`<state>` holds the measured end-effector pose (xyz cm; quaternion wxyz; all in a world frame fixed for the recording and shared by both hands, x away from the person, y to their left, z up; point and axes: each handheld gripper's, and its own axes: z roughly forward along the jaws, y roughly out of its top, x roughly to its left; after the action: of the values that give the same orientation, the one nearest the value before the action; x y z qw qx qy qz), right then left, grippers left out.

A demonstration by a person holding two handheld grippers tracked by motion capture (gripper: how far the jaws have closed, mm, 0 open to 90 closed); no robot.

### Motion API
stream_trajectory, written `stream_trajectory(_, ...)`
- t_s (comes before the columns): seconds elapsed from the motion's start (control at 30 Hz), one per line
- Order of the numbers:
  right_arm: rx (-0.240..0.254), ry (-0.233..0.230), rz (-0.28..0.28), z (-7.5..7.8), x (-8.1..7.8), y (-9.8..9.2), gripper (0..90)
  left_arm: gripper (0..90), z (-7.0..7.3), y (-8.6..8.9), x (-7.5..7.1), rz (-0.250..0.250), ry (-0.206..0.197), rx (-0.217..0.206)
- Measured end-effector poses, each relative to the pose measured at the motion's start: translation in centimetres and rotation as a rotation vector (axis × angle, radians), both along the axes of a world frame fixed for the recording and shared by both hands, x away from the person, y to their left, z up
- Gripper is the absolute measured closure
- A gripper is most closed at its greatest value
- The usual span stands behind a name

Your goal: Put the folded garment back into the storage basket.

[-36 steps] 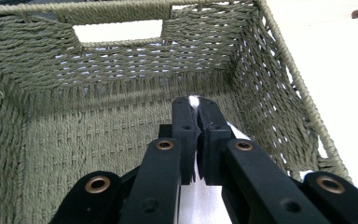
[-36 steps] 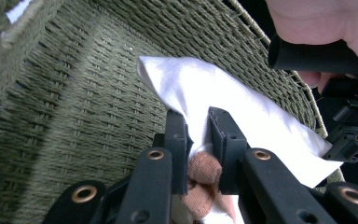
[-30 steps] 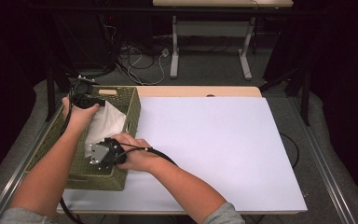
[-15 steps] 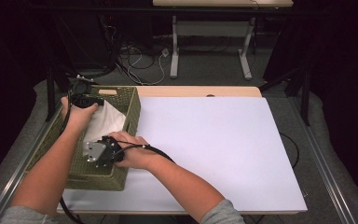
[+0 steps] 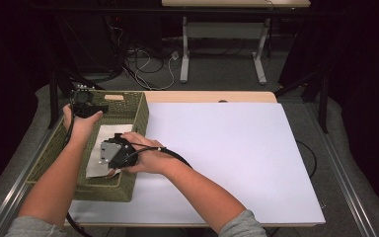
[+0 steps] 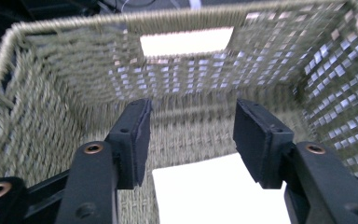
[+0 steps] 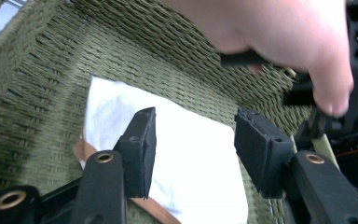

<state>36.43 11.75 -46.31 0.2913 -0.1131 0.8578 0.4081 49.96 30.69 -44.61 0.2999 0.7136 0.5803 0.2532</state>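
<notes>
— So, where do your jaws stand?

— Both pairs have just been opening and now sit about half apart with nothing pinched. My left gripper (image 6: 189, 135) hangs inside the far end of the woven basket (image 5: 139, 114); between its jaws I see only weave, and the white cloth (image 6: 219, 196) lies below them on the basket floor. My right gripper (image 7: 193, 149) hovers over the same cloth (image 7: 186, 154) at the near end, pads clear of it.

— And the cloth itself?

— It lies flat on the bottom of the basket, folded to a neat rectangle, with a brown strip (image 7: 147, 207) peeking from under one edge; I can't tell what that is. The basket sits at the left of the white surface (image 5: 237, 163).

— How would it handle?

— Light and limp, I'd judge. It should sag and unfold if lifted from the middle. Better to pinch a folded edge or corner with each gripper, catching all the layers. It's neither slippery nor fragile, but the weave could snag a jaw tip pressed too low.
</notes>
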Motion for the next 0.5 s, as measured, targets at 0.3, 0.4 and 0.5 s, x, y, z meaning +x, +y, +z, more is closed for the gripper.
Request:
stream_trajectory(0.3,0.067,0.001,-0.081,1.5,-0.1,-2.8,39.1,39.7,1.2,-0.5,-1.6,-0.062,-0.046,-0.041)
stream_trajectory(0.4,0.09,0.059,-0.123,1.8,0.1,-3.6,36.7,39.8,1.3,-0.7,-1.9,-0.083,-0.015,-0.111)
stream_trajectory(0.5,0.111,0.091,-0.17,2.1,0.2,-4.4,30.2,35.1,1.4,-1.0,-2.4,-0.099,-0.002,-0.171)
